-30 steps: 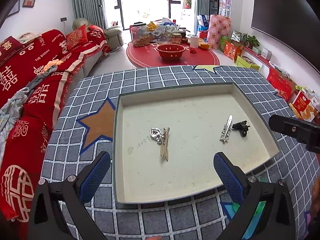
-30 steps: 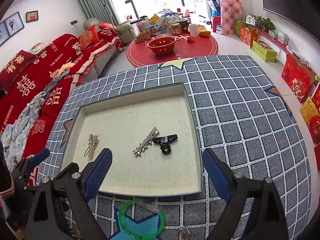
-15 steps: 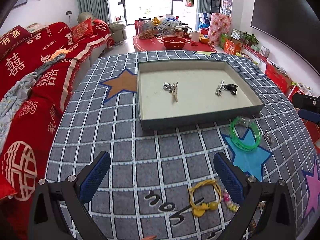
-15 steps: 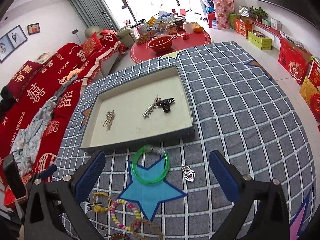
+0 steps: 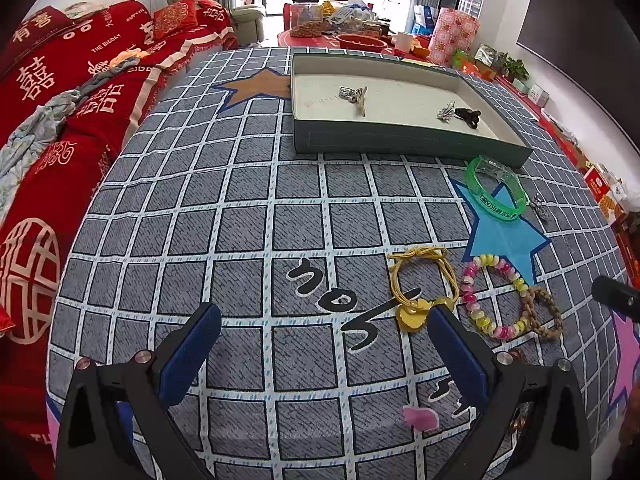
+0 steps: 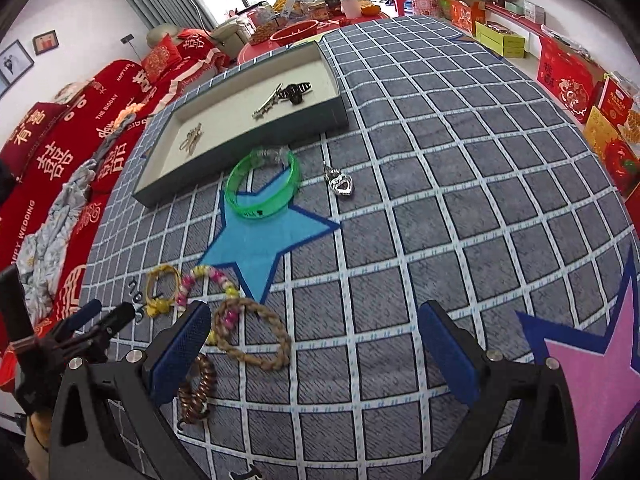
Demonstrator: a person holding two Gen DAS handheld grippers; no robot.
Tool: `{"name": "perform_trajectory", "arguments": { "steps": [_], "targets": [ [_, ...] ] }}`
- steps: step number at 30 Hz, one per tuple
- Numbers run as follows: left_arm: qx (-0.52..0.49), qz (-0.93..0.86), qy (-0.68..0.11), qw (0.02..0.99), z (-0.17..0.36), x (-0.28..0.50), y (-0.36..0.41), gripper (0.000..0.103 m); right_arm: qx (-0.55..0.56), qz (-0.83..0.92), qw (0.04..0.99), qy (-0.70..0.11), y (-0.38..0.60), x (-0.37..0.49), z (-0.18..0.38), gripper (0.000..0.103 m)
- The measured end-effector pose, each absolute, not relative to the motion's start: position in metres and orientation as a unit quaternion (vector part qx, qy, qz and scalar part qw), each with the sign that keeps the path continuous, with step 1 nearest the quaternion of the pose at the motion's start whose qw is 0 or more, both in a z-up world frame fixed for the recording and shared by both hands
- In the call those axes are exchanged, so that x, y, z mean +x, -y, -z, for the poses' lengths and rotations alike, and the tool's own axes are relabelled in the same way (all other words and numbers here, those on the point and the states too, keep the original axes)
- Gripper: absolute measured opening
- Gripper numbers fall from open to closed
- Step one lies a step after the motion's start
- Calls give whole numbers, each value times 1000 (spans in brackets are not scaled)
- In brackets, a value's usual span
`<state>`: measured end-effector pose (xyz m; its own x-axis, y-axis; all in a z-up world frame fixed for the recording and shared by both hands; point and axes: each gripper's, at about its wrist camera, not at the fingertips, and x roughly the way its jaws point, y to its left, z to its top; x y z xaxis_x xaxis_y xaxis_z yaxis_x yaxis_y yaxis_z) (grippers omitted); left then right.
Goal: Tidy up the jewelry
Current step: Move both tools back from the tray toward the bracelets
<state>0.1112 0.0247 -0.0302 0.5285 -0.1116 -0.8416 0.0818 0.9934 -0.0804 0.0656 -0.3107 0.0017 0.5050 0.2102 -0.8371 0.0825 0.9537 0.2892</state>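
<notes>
A shallow grey-green tray (image 5: 400, 140) (image 6: 240, 132) at the far side of the table holds silver clips (image 5: 354, 96) and a black claw clip (image 5: 468, 114). Loose on the cloth lie a green bangle (image 5: 496, 192) (image 6: 262, 190), a silver heart pendant (image 6: 342, 184), a yellow cord bracelet (image 5: 424, 288) (image 6: 162, 290), a pastel bead bracelet (image 5: 492, 296) and a braided tan bracelet (image 6: 256, 340). A copper coil bracelet (image 6: 196, 388) lies by my right gripper's left finger. My left gripper (image 5: 324, 356) and right gripper (image 6: 316, 354) are both open and empty, near the front of the table.
The table has a grey checked cloth (image 5: 240, 220) with star patches. A red sofa (image 5: 60, 100) runs along the left. A low red table (image 5: 352, 40) with clutter stands beyond. Red boxes (image 6: 568, 76) line the floor at the right.
Both grippers have pulled back from above the tray toward the table's near side. The loose bracelets and pendant have come into view. Both stay open.
</notes>
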Motion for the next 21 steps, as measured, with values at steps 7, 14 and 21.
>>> {"name": "perform_trajectory", "arguments": {
  "steps": [7,14,21],
  "targets": [
    [-18,49,-489,871,33,114,-25,103,111,-19,858,-501,304,52,9,103],
    [-13,45,-492,870,37,124,-17,103,81,-5,864,-497,300,49,10,103],
    [-4,42,-498,866,41,130,-13,103,54,-7,862,-504,291,57,17,103]
  ]
}}
